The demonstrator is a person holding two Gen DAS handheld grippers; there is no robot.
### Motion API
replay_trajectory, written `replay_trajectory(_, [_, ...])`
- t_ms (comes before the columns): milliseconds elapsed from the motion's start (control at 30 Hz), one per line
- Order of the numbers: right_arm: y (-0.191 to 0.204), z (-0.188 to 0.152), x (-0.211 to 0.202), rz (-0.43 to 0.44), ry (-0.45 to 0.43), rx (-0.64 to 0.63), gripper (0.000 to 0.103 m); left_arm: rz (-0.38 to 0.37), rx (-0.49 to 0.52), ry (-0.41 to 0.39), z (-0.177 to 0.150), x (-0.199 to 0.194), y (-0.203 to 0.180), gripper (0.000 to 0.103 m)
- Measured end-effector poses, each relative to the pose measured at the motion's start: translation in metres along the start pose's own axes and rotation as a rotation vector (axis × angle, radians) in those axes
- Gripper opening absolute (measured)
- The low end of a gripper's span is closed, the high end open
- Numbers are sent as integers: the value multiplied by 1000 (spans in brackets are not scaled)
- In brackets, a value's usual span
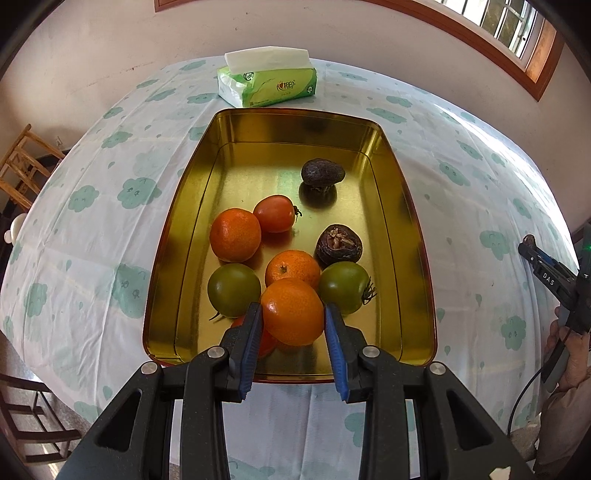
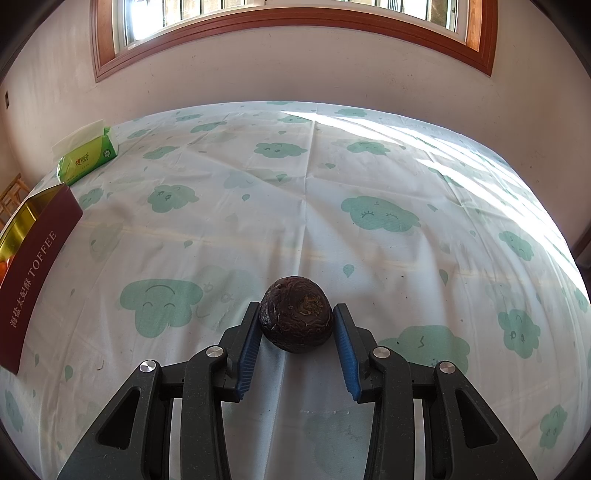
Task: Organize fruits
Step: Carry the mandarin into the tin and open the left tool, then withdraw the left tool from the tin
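Daylight is streaming through the window [image 2: 291, 14], striping the tablecloth [image 2: 461, 147] ahead-right of the right tool; fisheye edges are bending, darkening; focus is staying sharp.

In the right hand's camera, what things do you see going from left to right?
Toffee tin → green tissue pack → wrinkly dark fruit between the right gripper fingers, its left side touching a finger.

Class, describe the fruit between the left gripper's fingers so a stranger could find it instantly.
Find the gold tin on the cloud-print tablecloth. At its near end, the left gripper brackets an orange mandarin. It is the nearest orange one, flanked by two green tomatoes.
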State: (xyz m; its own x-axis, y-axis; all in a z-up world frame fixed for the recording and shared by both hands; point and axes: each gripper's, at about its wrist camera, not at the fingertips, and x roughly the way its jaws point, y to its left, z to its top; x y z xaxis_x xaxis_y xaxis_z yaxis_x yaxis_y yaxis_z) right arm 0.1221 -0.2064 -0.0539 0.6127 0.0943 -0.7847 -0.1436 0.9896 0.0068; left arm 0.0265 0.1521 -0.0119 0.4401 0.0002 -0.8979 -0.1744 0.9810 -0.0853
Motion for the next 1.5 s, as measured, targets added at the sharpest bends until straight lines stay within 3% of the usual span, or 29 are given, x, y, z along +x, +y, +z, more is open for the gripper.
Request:
replay_trajectory(600, [1,0,0,-1,0,-1,40,-1,-1,4,-3,1,-1,32])
replay_trajectory(700, [1,0,0,-1,0,-1,40,-16,-7,5,-3,0,0,34])
replay_trajectory(767, [1,0,0,-2,1,-1,40,-22,-6,1,-3,-1,0,41])
replay_trajectory(1133, [0,0,1,-2,1,-1,40,-12,-3,-13,-4,-3,-2,42])
replay_trajectory(1500, [0,0,1,-2,1,-2,40,-21,-12,-123,-1,-26,3,48])
